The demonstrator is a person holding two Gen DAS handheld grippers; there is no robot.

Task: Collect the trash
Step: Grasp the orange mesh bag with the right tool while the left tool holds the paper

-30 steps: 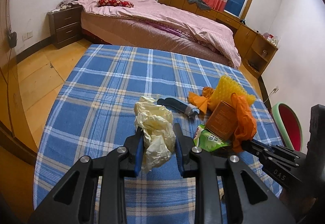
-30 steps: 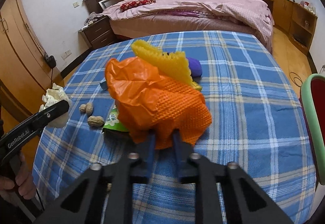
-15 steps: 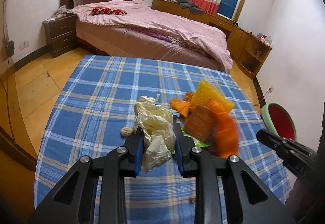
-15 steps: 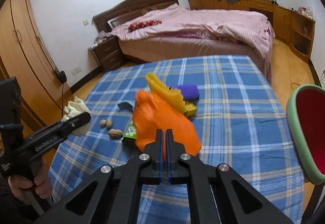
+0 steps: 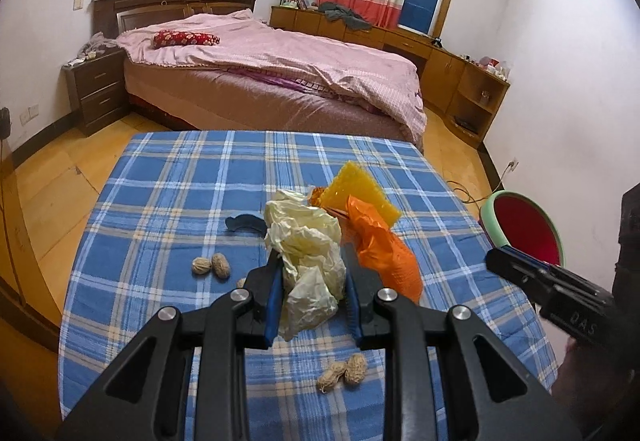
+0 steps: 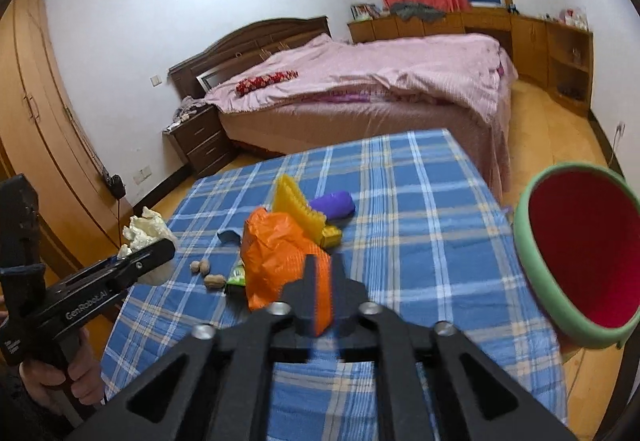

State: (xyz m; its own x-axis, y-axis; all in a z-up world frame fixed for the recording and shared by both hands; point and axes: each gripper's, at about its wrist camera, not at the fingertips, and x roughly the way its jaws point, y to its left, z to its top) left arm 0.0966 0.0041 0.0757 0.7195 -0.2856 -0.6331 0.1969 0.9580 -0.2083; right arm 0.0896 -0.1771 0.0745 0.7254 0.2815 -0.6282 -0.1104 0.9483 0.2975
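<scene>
Left hand-held gripper (image 5: 311, 291), marked "GenRobot.AI", pinching crumpled cream paper (image 5: 306, 247); right hand-held gripper (image 6: 320, 291), "DAS" readable, clamped on orange bag (image 6: 276, 253).

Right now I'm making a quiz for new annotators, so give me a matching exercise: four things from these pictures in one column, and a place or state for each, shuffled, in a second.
Things:
1. crumpled pale paper
2. orange plastic bag
3. purple object
4. red bin with green rim

Places or states:
A. pinched in the right gripper
B. off the table's right edge
C. lying on the plaid tablecloth behind the yellow mesh
D. held between the left gripper jaws

Pairs: 1-D, 2-A, 3-C, 4-B
</scene>
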